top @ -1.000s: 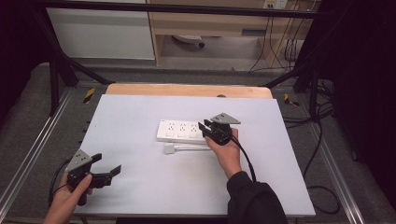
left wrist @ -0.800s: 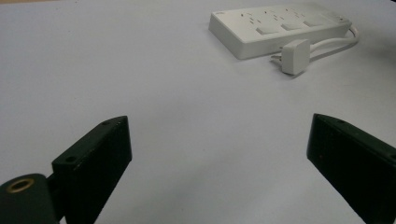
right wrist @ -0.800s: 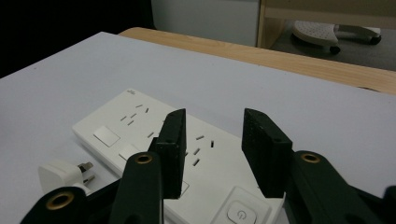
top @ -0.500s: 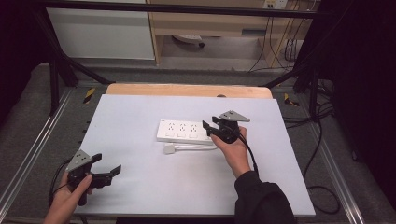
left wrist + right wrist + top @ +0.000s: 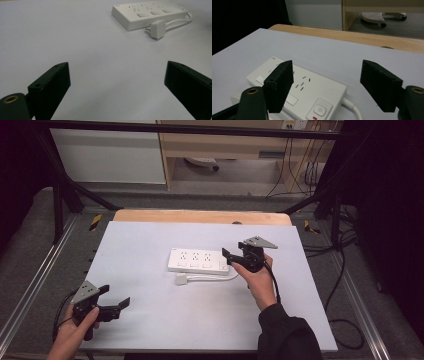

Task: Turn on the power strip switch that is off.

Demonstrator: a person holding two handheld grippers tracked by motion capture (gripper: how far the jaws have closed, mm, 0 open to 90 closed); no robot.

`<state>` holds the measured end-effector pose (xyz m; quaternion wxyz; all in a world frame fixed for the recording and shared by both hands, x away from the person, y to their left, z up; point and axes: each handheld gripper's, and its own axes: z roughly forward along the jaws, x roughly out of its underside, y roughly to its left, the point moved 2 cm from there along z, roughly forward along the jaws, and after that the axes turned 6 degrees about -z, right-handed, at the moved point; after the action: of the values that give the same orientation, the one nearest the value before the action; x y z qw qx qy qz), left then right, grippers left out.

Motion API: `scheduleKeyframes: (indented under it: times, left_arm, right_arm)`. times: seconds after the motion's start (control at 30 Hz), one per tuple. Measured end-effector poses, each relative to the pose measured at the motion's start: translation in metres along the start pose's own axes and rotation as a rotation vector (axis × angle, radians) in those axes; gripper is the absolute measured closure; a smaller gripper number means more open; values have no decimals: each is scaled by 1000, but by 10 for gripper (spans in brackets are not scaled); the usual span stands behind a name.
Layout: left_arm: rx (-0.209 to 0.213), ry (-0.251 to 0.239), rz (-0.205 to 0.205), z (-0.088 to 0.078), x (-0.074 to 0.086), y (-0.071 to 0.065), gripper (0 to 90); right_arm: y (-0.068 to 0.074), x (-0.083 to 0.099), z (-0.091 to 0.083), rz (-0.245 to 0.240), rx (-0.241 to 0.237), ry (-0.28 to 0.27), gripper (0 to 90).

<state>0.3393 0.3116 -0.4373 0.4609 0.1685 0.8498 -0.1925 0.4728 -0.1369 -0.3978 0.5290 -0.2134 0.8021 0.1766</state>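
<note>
I have the right gripper [image 5: 231, 258] poised at the right end of the white power strip [image 5: 198, 261], which lies flat near the middle of the pale table [image 5: 150, 330], well back from the near edge. Its jaws have just been opening and now stand spread, with nothing clamped between them. In the right gripper view I look down over the switch end of the power strip [image 5: 297, 86]: the power button [image 5: 320, 110] with its small red mark sits low between my jaws, and the white cable [image 5: 352, 107] leaves the strip's end toward the right jaw. The pads hang above the strip and do not press on it.

The cable [image 5: 215, 277] loops back along the strip's near side and ends in a white plug [image 5: 181, 279] lying on the table just beside the strip. From the left gripper view I see the same plug [image 5: 157, 28] lying against the front edge of the power strip [image 5: 147, 15], far up at the top right.

My left gripper [image 5: 114, 304] sits near the table's front left corner, well apart from the strip. Its jaws are spread wide and hold nothing, with bare table [image 5: 100, 62] between them.

Beyond the table's far edge I see a strip of wooden board [image 5: 200, 216].
</note>
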Motion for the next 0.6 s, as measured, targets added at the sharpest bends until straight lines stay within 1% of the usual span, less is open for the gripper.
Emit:
scheduleKeyframes:
  times: [0.1, 0.23, 0.4, 0.57, 0.6]
  left_arm:
    - [0, 0, 0, 1, 0, 0, 67]
    - [0, 0, 1, 1, 0, -1, 67]
    - [-3, -2, -2, 0, 0, 0, 67]
    - [-1, -1, -2, 0, 0, 0, 67]
    - [0, 0, -1, 0, 0, 0, 67]
  right_arm:
    - [-5, -1, -5, 15, 1, 0, 245]
    - [-9, -2, -13, 16, 2, -4, 201]
    - [-15, -4, -24, 12, -19, 6, 146]
    - [-22, -4, -39, 12, -1, -8, 60]
    - [-25, -3, -43, 12, 9, -16, 54]
